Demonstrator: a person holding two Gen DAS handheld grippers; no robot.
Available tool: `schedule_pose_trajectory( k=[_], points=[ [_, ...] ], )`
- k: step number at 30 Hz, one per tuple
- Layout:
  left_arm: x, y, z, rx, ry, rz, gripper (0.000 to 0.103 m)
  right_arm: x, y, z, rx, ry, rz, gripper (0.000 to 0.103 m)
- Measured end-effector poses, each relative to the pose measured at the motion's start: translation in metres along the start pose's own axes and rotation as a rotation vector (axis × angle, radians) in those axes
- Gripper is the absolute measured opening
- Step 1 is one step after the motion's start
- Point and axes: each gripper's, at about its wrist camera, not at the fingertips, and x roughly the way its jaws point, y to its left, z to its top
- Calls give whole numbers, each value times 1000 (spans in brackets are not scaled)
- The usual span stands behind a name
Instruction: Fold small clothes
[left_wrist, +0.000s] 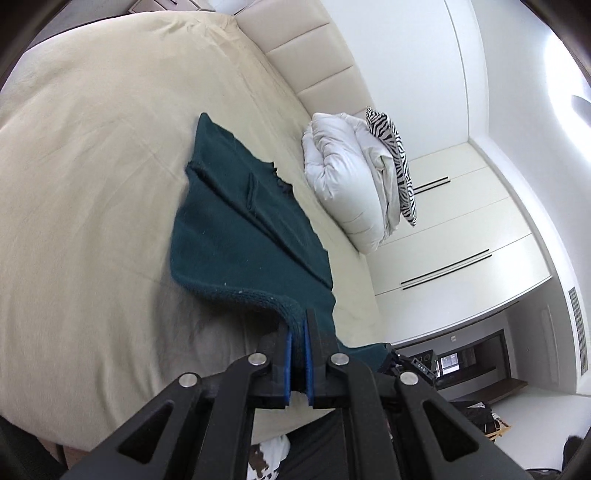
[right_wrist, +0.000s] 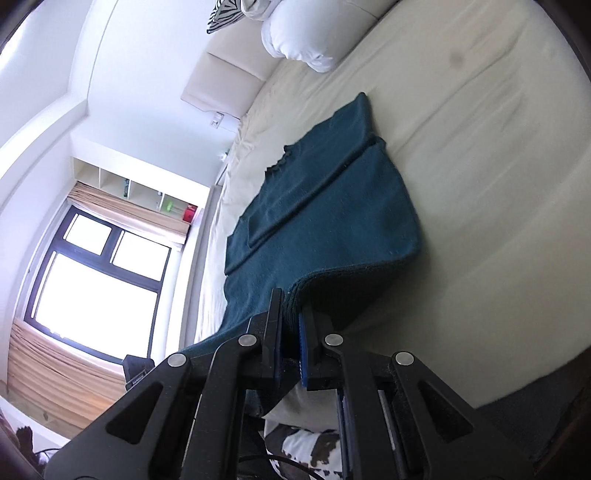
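Observation:
A dark teal knitted garment (left_wrist: 240, 221) lies spread on the beige bed (left_wrist: 92, 184), with one part folded over along its length. My left gripper (left_wrist: 298, 325) is shut on the garment's near hem and lifts that edge off the sheet. In the right wrist view the same garment (right_wrist: 325, 206) stretches away from me, and my right gripper (right_wrist: 293, 314) is shut on the near hem at its other corner, also raised. The hem sags between the two grips.
A white folded duvet (left_wrist: 343, 177) with a zebra-print pillow (left_wrist: 395, 155) lies against the padded headboard (left_wrist: 314, 55). White wardrobe doors (left_wrist: 461, 221) stand beyond the bed. A window with curtains (right_wrist: 92, 277) is on the other side. A cowhide-pattern item (right_wrist: 303, 446) lies below the bed edge.

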Motion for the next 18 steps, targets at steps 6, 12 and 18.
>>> schedule_pose_trajectory(
  k=[6,12,18],
  points=[
    [19,-3,54,-14,-64,-24,6,17,16,53,2,-89,19,6],
    [52,-4,108,-28,-99,-21,6,45,20,114,-6,-139,-14,6],
    [89,7,161,-43,-119,23,6,97,24,164,-22,-154,-73,6]
  ],
)
